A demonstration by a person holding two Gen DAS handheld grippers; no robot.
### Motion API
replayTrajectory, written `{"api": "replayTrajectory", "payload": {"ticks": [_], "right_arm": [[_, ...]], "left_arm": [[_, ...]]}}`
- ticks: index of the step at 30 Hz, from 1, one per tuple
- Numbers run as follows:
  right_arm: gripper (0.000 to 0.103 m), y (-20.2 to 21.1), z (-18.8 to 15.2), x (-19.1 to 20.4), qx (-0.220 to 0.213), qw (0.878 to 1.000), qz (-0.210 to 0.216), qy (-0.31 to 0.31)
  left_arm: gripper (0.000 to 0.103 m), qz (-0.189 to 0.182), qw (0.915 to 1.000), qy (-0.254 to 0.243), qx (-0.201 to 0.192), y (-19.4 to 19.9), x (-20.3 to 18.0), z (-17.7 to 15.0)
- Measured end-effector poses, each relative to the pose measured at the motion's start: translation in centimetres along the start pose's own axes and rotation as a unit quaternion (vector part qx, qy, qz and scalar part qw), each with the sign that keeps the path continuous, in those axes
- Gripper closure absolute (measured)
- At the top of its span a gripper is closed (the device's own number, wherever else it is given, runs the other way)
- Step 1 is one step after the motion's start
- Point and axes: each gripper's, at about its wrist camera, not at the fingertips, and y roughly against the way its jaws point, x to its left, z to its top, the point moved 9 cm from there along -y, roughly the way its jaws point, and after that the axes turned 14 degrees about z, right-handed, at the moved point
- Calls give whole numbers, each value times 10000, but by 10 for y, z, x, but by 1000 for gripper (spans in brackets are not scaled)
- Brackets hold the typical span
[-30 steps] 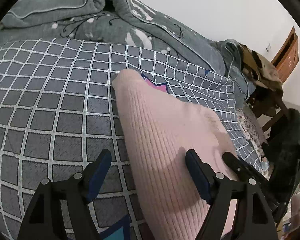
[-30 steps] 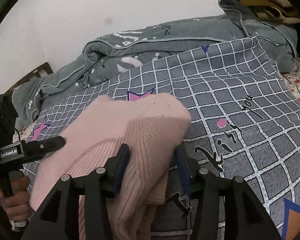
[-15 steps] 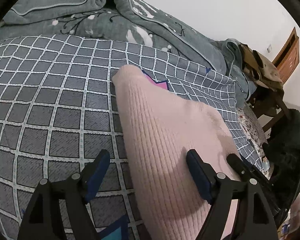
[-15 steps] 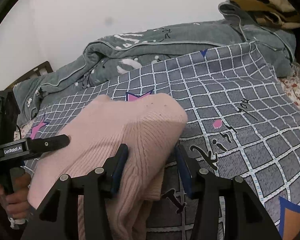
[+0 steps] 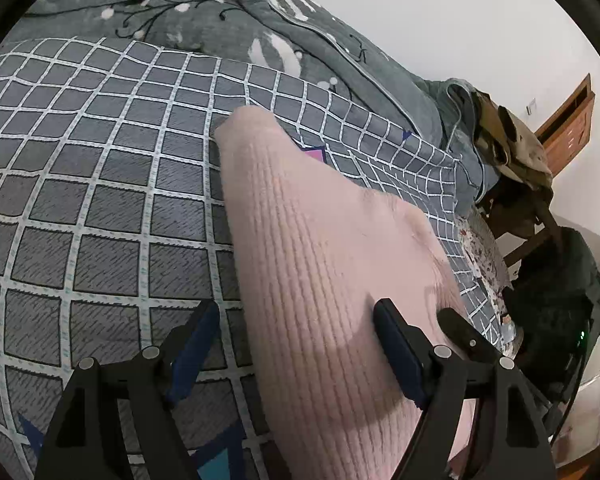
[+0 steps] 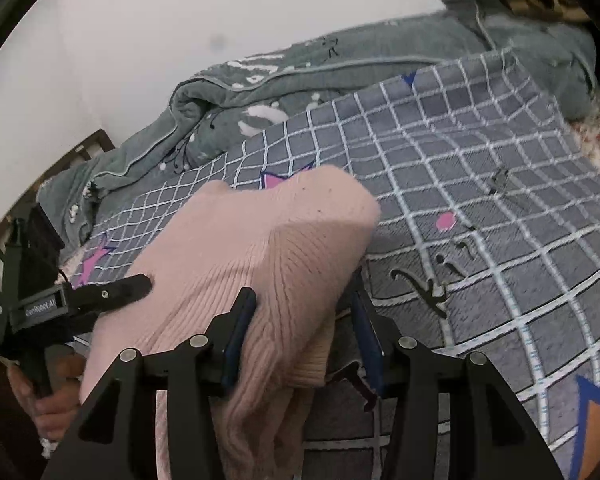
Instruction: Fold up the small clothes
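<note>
Sweater clamped in right tool; left tool spread apart over it.

Soft, even indoor light, faint shadows, sharp centre, strong fisheye bending and dark corners at edges

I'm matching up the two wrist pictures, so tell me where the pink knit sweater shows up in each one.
Left wrist view: the pink knit sweater runs from centre down to the lower right, between the open fingers of the left gripper.
Right wrist view: the sweater fills the centre-left, with the right gripper around its near edge.
Shared landmark: the pink star print at its far edge.
</note>
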Motion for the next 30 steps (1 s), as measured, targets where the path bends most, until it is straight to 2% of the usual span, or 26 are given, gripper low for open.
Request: {"api": "replayTrajectory", "payload": {"ticks": [3,5,9,13,14,15,18,22,27,30], "right_arm": [[55,-7,0,-1,60,9999,105,-120],[55,-13,0,-3,116,9993,227,-269],[53,-26,0,-5,252,9975,416,-519],[50,-34,1,-5,317,9962,481,-652],[51,-35,2,-4,297,9961,497,-662],[60,-36,2,-2,275,9959,558,-661],[71,-33,6,7,95,9971,568,-504],[77,-28,15,30,-186,9955,850,-386],[82,-45,19,71,-203,9881,1468,-415],[82,-58,19,102,-170,9872,1580,-133]], "left_arm": [[29,-77,9999,-48,50,-3,-6,0],[36,-152,9998,-54,71,-4,-9,0],[43,-124,9999,-51,10,-4,-10,3],[57,-106,9997,-80,-192,1,-12,6],[60,-96,9996,-98,-228,2,-12,6],[60,-86,9996,-95,-271,3,-12,7],[63,-143,9993,-19,-339,8,-8,8],[64,-146,9987,107,-479,22,7,15],[64,43,9974,129,-701,43,35,21],[64,195,9962,151,-836,55,58,25]]}}
